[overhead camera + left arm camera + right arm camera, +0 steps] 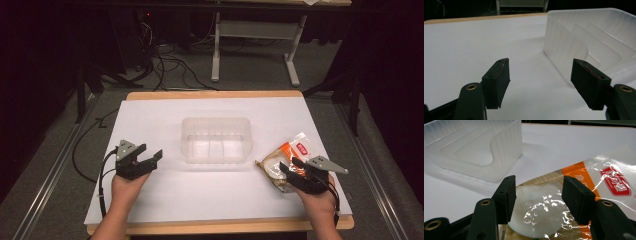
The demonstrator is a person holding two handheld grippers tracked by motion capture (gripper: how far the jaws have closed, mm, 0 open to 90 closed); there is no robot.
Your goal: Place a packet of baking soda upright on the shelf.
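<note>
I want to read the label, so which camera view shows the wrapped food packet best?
The right gripper view: the packet sits close between the open right claw, its red label clear. The high view shows it small beside the clear tub.

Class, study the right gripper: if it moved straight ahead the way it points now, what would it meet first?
Probably the wrapped bun packet: the right gripper stands open, jaws either side of it. Contact is unclear.

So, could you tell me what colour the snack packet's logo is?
Red with white lettering, on the snack packet; clearest in the right gripper view.
</note>
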